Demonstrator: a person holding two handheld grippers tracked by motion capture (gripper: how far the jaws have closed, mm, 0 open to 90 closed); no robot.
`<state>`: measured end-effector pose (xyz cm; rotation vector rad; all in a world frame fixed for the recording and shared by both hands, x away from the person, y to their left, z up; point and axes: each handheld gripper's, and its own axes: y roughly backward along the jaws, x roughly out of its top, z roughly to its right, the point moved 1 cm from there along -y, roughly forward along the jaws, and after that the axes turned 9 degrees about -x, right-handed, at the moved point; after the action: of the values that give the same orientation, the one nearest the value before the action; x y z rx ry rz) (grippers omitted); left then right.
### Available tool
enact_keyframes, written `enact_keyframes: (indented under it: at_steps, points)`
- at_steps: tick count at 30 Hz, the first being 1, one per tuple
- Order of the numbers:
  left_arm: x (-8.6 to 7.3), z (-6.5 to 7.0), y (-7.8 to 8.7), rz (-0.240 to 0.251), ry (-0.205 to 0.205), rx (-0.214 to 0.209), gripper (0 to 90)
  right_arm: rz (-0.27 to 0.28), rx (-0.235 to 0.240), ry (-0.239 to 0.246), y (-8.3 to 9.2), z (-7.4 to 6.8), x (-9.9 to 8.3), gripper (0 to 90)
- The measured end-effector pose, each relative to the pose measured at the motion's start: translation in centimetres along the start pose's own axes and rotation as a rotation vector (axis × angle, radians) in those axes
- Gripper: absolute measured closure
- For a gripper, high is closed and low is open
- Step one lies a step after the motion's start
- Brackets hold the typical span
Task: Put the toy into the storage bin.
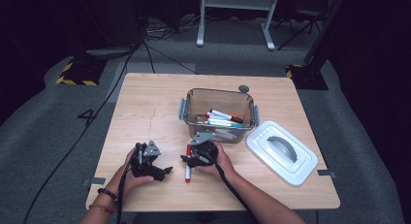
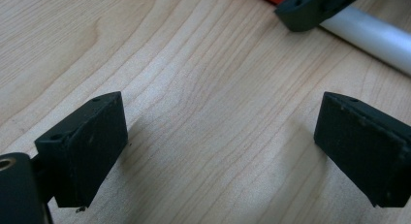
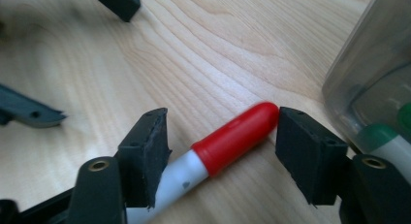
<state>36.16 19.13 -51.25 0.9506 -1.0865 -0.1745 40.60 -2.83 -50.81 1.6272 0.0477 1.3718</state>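
The red-capped marker [image 3: 228, 141] lies flat on the wooden table [image 1: 145, 112], just in front of the clear plastic bin [image 1: 219, 115] that already holds several other markers [image 1: 224, 118]. In the right gripper view its cap sits between the two black jaws, which stand apart around it: one jaw is at or very near the white barrel, the other just beside the cap's tip, and neither clearly presses it yet. The right gripper [image 1: 193, 158] is thus fairly wide and set for a pick-up. The step in hand looks like grasping this marker to put it in the bin with the rest. Next the jaws need to close squarely across the barrel, since the marker lies slanted between them and could roll or pivot. The left gripper [image 2: 218, 151] rests wide open over bare wood, holding nothing. The bin's white lid [image 1: 281, 151] lies to the right.
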Motion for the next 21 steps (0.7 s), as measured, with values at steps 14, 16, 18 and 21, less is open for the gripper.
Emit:
enact_keyframes:
  at_steps: [14,16,18,21]
  points:
    - [0.0,0.0,0.0,0.000,-0.001,0.000,5.4,0.009,0.059,0.053,0.7,1.0,-0.5,74.5]
    - [0.0,0.0,0.0,0.000,0.000,0.000,5.4,0.009,0.072,0.068,0.8,1.1,-0.5,74.6]
    - [0.0,0.0,0.0,0.000,-0.001,-0.001,5.4,0.020,0.114,0.091,1.5,1.3,-0.7,74.6]
    - [0.0,0.0,0.0,0.000,-0.001,-0.001,5.4,0.058,0.145,0.093,2.8,1.5,-0.6,74.7]
